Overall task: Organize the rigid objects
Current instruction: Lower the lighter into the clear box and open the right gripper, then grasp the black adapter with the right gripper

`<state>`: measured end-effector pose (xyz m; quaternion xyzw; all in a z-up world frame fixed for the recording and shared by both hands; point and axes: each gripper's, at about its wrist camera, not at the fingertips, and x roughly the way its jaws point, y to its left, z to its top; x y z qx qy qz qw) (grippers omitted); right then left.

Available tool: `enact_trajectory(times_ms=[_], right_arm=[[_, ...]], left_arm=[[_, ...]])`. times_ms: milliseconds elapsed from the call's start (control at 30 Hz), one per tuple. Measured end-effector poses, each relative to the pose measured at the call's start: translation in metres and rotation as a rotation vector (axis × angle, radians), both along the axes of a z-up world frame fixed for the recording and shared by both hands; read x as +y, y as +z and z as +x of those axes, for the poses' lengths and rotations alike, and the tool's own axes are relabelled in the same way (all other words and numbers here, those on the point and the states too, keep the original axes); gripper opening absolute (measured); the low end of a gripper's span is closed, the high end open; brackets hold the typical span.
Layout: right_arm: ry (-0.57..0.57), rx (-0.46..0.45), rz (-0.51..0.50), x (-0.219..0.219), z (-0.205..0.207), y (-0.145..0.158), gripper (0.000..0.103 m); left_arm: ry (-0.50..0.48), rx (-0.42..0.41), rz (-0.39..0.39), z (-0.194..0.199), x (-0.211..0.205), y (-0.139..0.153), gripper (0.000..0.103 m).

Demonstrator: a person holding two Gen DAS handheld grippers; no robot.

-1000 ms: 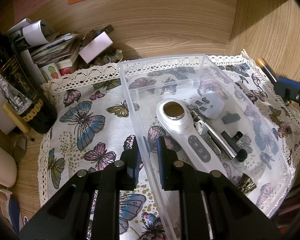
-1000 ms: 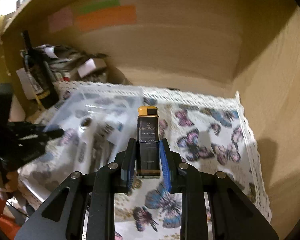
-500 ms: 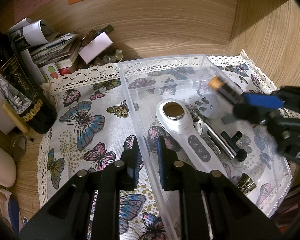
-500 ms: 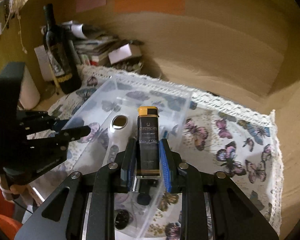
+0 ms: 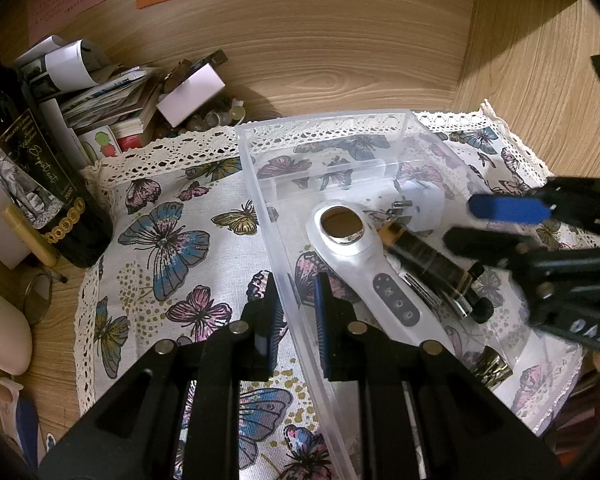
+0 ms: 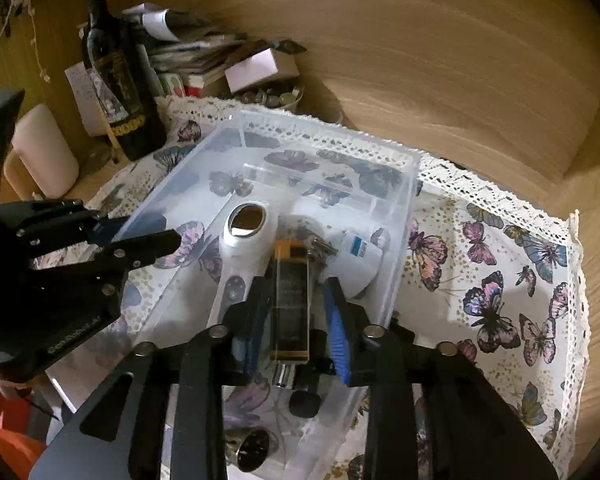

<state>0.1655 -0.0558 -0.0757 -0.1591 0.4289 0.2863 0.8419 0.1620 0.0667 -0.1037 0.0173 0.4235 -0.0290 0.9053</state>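
Observation:
A clear plastic bin (image 5: 260, 184) (image 6: 400, 232) sits on the butterfly cloth. My left gripper (image 5: 296, 312) is shut on the bin's left wall. My right gripper (image 6: 296, 312) is open inside the bin, its jaws apart on either side of a black lighter with a gold cap (image 6: 292, 300) (image 5: 424, 256). The lighter lies on the things in the bin: a white handheld device (image 5: 364, 268) (image 6: 244, 236), a white plug adapter (image 6: 356, 256), a metal tool (image 5: 440, 300) and a small gold-black cap (image 6: 252, 452).
A dark wine bottle (image 5: 28, 176) (image 6: 116, 80), a paper stack and a white box (image 5: 188, 92) stand at the back left by the wooden wall. A white candle (image 6: 44, 148) stands left. The butterfly cloth (image 6: 500, 280) extends right of the bin.
My right gripper carried the lighter from over the cloth into the bin, lowered it and opened, letting it go. My left gripper has stayed shut on the bin wall.

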Motion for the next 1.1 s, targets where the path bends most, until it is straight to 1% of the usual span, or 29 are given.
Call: enact_trajectory(times_ms=[233,400,500,600,700,833,1000,1100], right_arm=[[-0.071,-0.063,0.045,-0.031,-0.001,0.026,0.034],[-0.151,-0.078,0.037,-0.062,0.006,0.030,0.037],[-0.191,-0.050,0.024,-0.080,0.013,0.022,0.038],[-0.205,-0.009,0.000,-0.088,0.019,0.006,0.038],[-0.190,0.027,-0.028,-0.088,0.023,-0.011,0.038],[-0.142,0.069,-0.060,-0.077,0.029,-0.029,0.038],[-0.080,0.098,-0.080,-0.063,0.035,-0.042,0.038],[-0.064,0.105,-0.097,-0.058,0.041,-0.049,0.039]], left_arm=[[0.005,0.004,-0.015,0.003,0.002,0.001,0.014],[0.003,0.002,-0.009,0.003,0.004,0.002,0.014],[0.006,0.006,-0.014,0.003,0.004,0.002,0.015],[0.013,0.009,-0.016,0.003,0.006,0.002,0.015],[0.015,0.016,-0.026,0.003,0.007,0.002,0.015],[0.018,0.022,-0.026,0.004,0.009,0.002,0.015],[0.021,0.026,-0.020,0.005,0.011,0.002,0.015],[0.020,0.025,-0.017,0.005,0.010,0.002,0.015]])
